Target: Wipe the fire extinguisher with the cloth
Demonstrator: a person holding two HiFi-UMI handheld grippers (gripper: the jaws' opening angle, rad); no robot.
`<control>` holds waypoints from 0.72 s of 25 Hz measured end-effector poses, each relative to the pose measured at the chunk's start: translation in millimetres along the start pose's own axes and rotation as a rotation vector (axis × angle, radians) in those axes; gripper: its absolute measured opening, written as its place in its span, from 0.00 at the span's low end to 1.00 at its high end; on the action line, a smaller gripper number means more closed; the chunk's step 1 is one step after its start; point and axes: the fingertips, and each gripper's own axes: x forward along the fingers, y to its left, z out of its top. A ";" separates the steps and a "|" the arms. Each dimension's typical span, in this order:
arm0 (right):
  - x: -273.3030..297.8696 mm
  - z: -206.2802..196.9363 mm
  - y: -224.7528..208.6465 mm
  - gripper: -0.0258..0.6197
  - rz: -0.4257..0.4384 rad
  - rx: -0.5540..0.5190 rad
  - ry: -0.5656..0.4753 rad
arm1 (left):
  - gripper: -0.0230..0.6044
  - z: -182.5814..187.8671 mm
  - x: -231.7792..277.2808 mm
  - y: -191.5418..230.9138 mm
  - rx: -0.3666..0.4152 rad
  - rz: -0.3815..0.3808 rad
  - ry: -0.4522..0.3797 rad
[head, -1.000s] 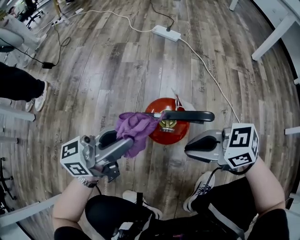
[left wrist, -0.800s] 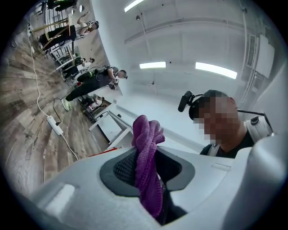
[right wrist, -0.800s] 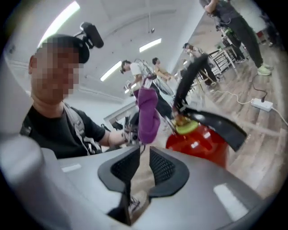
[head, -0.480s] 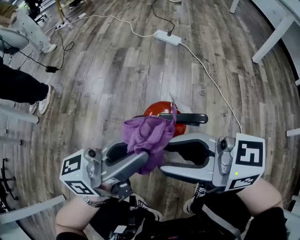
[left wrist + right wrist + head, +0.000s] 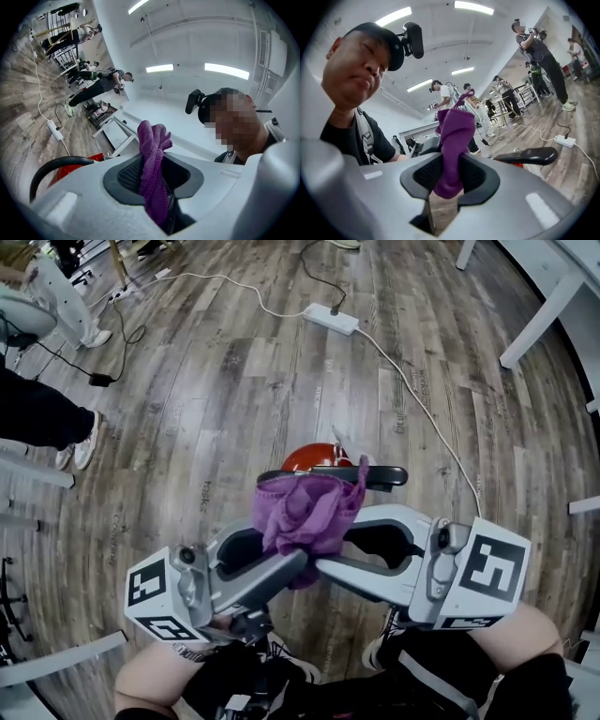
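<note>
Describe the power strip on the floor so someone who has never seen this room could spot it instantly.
Start from the wood-plank floor and find the red fire extinguisher near the middle of the head view. Beyond it, farther from the person, lies the power strip. It is a white oblong block with a black plug in it and white cords leaving both ends.

Left gripper [image 5: 281,557], on a bare forearm [image 5: 150,681] at lower left, tipped slightly upward, jaws pinched on the purple cloth [image 5: 305,512]; right gripper [image 5: 342,540], facing it from the right, about level, jaws spread wide with that same cloth standing between them.
</note>
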 end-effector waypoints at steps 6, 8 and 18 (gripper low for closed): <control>-34.7 25.0 -20.9 0.16 -0.069 0.048 -0.096 | 0.21 9.0 -15.7 5.4 0.038 0.001 -0.040; -50.2 45.8 -26.2 0.16 -0.095 0.082 -0.155 | 0.16 12.1 -20.7 10.5 0.055 0.021 -0.035; -118.3 76.3 -73.6 0.16 -0.190 0.054 -0.142 | 0.03 -20.8 -20.2 19.8 0.159 0.018 0.142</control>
